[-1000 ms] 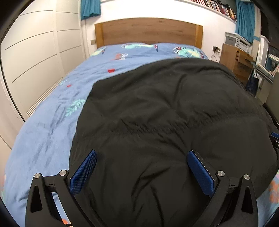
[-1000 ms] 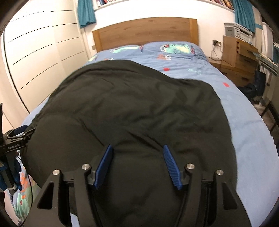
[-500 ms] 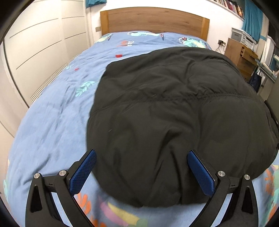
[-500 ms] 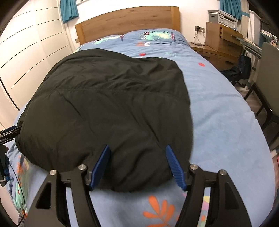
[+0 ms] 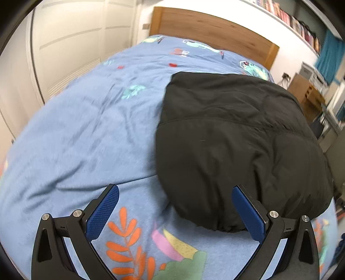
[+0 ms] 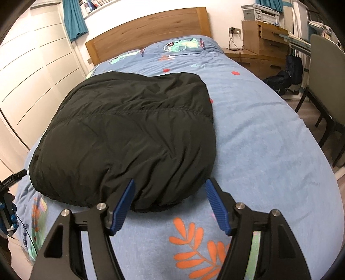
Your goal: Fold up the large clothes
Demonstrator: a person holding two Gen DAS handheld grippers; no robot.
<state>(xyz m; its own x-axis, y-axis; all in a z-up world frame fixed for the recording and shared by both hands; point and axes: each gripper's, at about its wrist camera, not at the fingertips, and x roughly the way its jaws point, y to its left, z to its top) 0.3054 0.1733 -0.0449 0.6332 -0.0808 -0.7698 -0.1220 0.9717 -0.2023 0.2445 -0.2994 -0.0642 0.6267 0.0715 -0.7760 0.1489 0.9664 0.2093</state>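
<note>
Right wrist view: the folded jacket (image 6: pixel 129 137) is seen on the bed (image 6: pixel 269 150); both the right gripper (image 6: pixel 169 204), just widened, and the left gripper (image 5: pixel 174 213) are held apart, empty.

No readable text anywhere. Small white lettering on the black left gripper (image 6: pixel 13 178) at the left edge of the right wrist view, too tiny and blurred to make out. Book spines on the high shelf (image 5: pixel 286 17) in the left wrist view, titles illegible. Only pictures, no words, on the blue bedspread (image 6: pixel 258 133).
</note>
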